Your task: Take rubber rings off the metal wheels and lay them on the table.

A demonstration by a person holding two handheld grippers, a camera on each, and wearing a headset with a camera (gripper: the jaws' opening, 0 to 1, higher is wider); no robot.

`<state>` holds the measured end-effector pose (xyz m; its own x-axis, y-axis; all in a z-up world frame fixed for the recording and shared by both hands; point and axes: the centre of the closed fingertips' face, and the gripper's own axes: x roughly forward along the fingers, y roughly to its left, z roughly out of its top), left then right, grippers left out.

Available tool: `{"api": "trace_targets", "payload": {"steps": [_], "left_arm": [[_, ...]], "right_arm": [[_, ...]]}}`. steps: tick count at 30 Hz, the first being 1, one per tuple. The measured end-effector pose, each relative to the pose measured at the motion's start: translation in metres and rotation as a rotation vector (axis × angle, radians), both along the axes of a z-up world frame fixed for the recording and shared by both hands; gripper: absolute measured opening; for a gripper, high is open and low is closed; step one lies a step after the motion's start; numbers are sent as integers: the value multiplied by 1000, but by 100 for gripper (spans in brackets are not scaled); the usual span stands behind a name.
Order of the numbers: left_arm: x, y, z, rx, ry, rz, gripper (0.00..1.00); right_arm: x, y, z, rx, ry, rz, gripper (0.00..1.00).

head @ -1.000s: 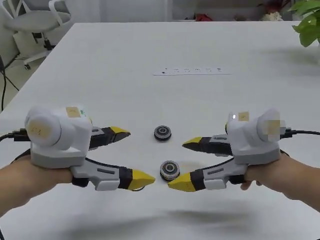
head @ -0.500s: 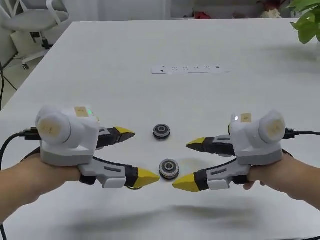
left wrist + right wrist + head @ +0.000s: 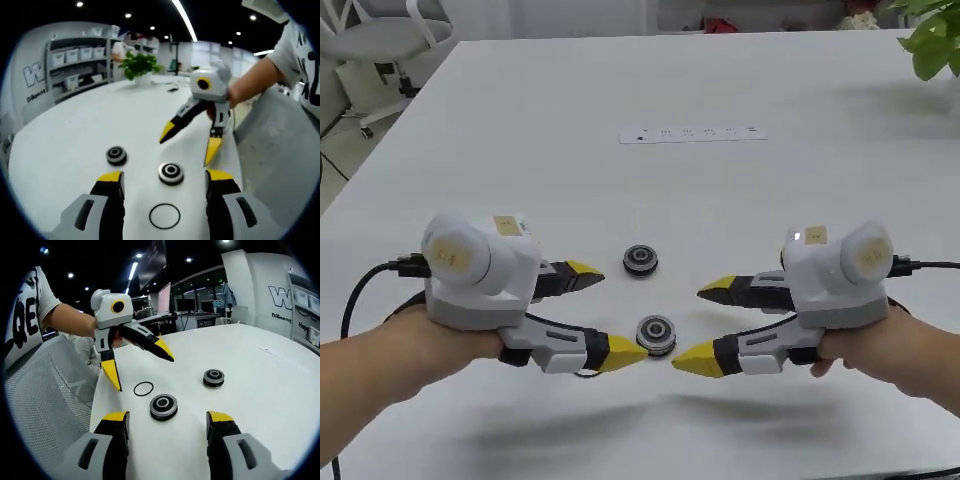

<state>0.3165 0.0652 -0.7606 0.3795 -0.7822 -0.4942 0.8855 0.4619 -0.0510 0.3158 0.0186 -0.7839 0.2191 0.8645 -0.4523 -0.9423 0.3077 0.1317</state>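
Head view, from nine o'clock across: the left gripper (image 3: 610, 311) has its jaws spread wide and empty. The near wheel (image 3: 655, 333) sits on the table (image 3: 520, 120) between both sets of yellow tips. The right gripper (image 3: 692, 326), at three o'clock, is equally spread and holds nothing. The far wheel (image 3: 640, 259) lies just beyond, toward twelve. One rubber ring (image 3: 165, 216) already lies flat on the table.

The step in hand looks like closing on the near wheel, though how much rubber it carries is too small to tell. It would go best with one gripper pinning the metal hub while the other nips only the rubber edge and peels outward, so the wheel cannot roll.

Left gripper view shows the loose ring plainly, at six o'clock from the near wheel. From the head camera, the left gripper's lower jaw covers most of it.
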Motion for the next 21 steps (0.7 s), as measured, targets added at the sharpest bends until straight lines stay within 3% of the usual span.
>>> {"api": "trace_targets", "payload": {"steps": [21], "left_arm": [[0, -13, -16, 26, 20, -31, 49]], "right_arm": [[0, 2, -13, -24, 15, 12, 41]]}}
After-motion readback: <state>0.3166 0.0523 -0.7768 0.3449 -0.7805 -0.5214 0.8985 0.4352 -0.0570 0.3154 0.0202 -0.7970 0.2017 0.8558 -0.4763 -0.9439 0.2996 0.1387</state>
